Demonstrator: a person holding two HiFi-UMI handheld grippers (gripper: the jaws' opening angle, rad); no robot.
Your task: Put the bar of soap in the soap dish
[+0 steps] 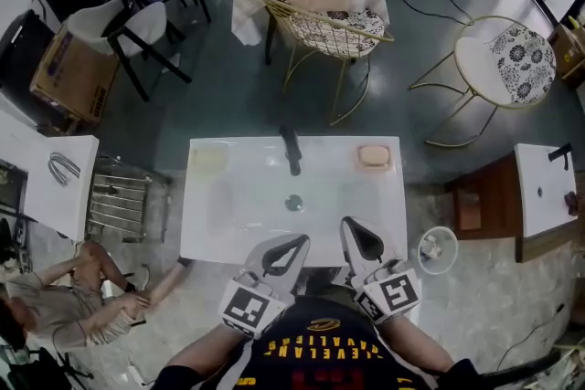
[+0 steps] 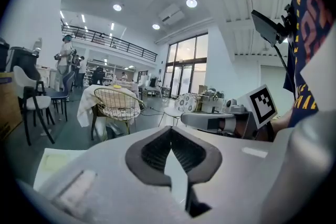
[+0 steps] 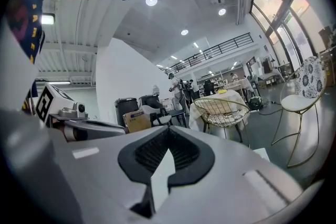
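On the sink [image 1: 329,158] rim, soap bar [image 1: 373,156] (blurry)

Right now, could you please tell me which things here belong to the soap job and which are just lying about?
Job: bar of soap, apparently in the soap dish; left gripper and right gripper, both shut, empty.
Lying about: faucet, wire chair, cardboard box.

White basin [image 1: 247,215] with black faucet [image 1: 291,149] at centre, gold wire chair [image 1: 329,30] at twelve o'clock, cardboard box [image 1: 69,73] at ten o'clock
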